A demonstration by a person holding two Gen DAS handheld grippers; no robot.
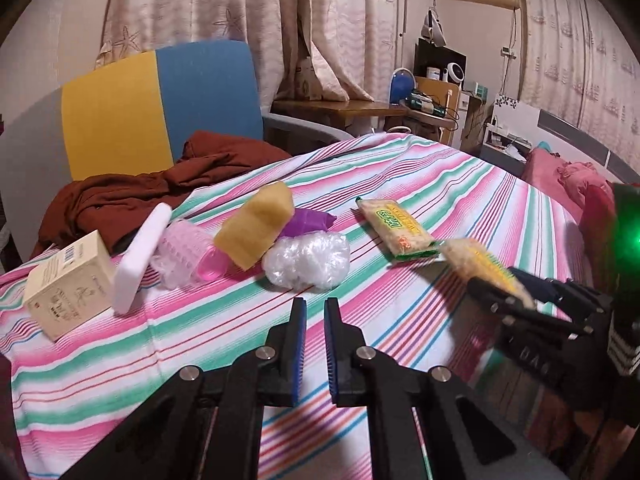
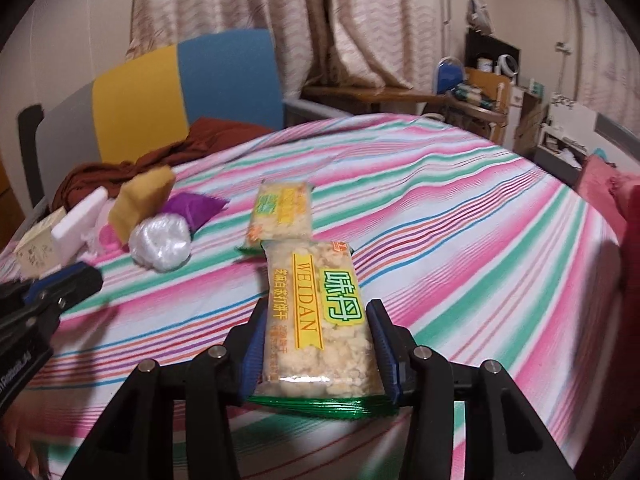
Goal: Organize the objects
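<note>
We read "WEIDAN" in yellow on the cracker pack (image 2: 320,320), w/ green Chinese characters beside it; smaller print is too fine to read. Our right gripper (image 2: 320,344) is clamped on its long sides, long axis running fwd along the fingers, far end near a second pack (image 2: 282,214) lying on the striped sheet (image 2: 460,240). Our left gripper (image 1: 315,320) is closed on nothing, above the sheet, pointing at the clear plastic wad (image 1: 306,260).

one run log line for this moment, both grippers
left gripper: shut, empty | right gripper: shut on yellow-green cracker packet | second cracker packet: lying on striped cloth
</note>
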